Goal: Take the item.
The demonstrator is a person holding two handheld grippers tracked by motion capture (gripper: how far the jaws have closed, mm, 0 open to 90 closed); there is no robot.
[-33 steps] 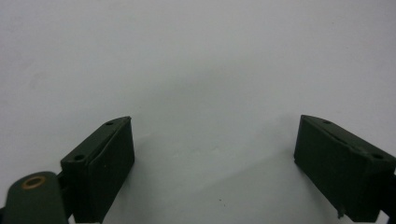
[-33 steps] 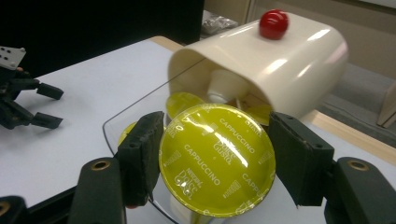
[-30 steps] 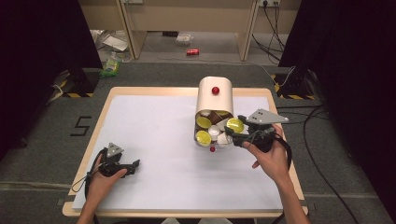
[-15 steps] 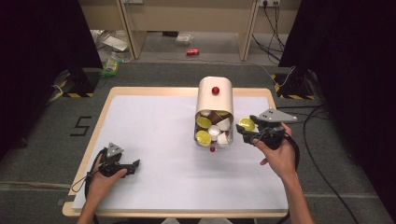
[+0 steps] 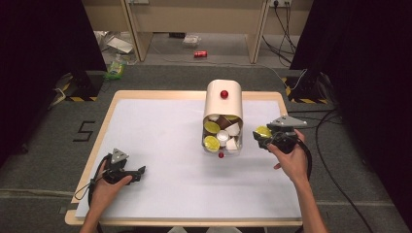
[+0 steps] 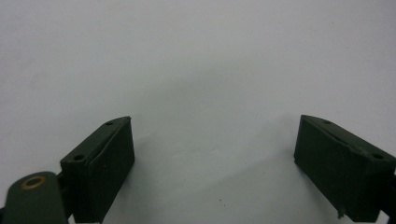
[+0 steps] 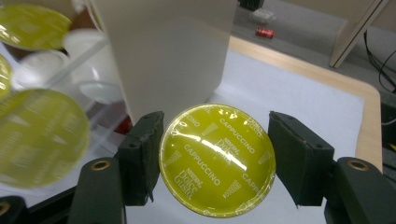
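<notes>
A cream capsule dispenser (image 5: pixel 223 104) with a red knob lies near the table's middle, its clear drawer (image 5: pixel 222 138) holding several yellow, white and brown coffee capsules. My right gripper (image 5: pixel 262 134) is just right of the drawer, shut on a yellow-lidded cappuccino capsule (image 7: pixel 217 159) that sits between its two jaws, beside the dispenser's cream wall (image 7: pixel 168 51). The capsule (image 5: pixel 264 131) is lifted clear of the drawer. My left gripper (image 5: pixel 138 171) rests low at the table's front left, open, with only white table surface (image 6: pixel 196 70) between its jaws.
A small red ball (image 5: pixel 221 155) lies on the table just in front of the drawer. The white mat (image 5: pixel 160 145) covers the wooden table (image 5: pixel 286 99). Cables (image 5: pixel 335 160) trail off the right side. A red can (image 5: pixel 200 54) lies on the floor beyond.
My right gripper has pulled away to the right from the drawer, carrying the yellow capsule with it. The left gripper has stayed put.
</notes>
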